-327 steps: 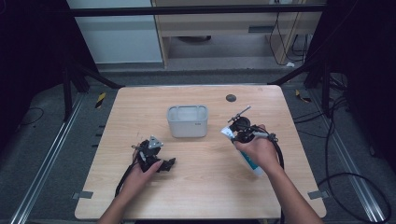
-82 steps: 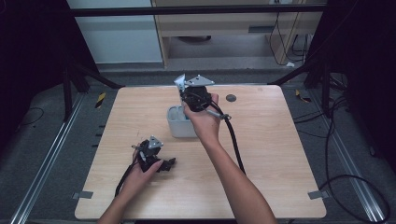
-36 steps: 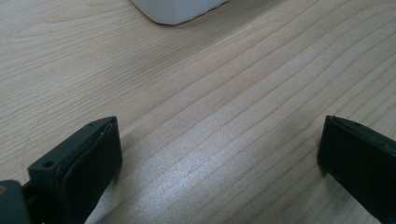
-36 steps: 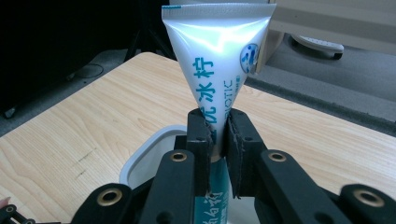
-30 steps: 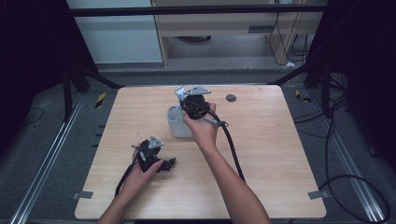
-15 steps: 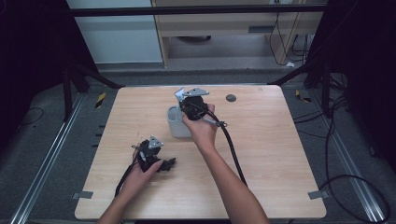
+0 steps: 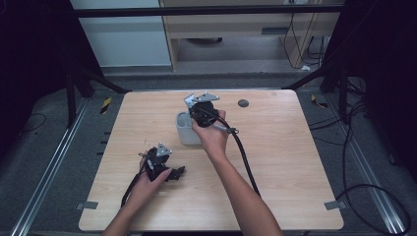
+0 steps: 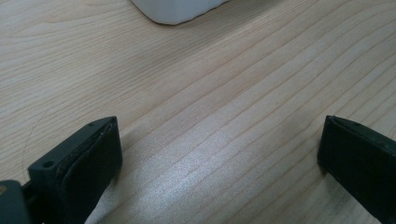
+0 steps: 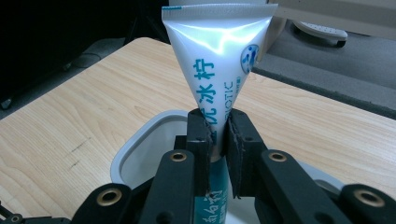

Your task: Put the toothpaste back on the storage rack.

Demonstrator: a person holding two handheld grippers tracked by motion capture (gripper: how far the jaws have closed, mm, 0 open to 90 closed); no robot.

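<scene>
The right gripper (image 9: 215, 128) pinches a white, blue-lettered plastic tube (image 9: 217, 56) between its pads, crimped end upward, directly above the grey rounded plastic tub (image 9: 140, 140); the tub's inside is too hidden to judge. The left gripper (image 8: 219, 154) rests with jaws spread wide, bare wood between them, near and left of the tub. The light wooden table (image 7: 295, 162) lies open to the right.
</scene>
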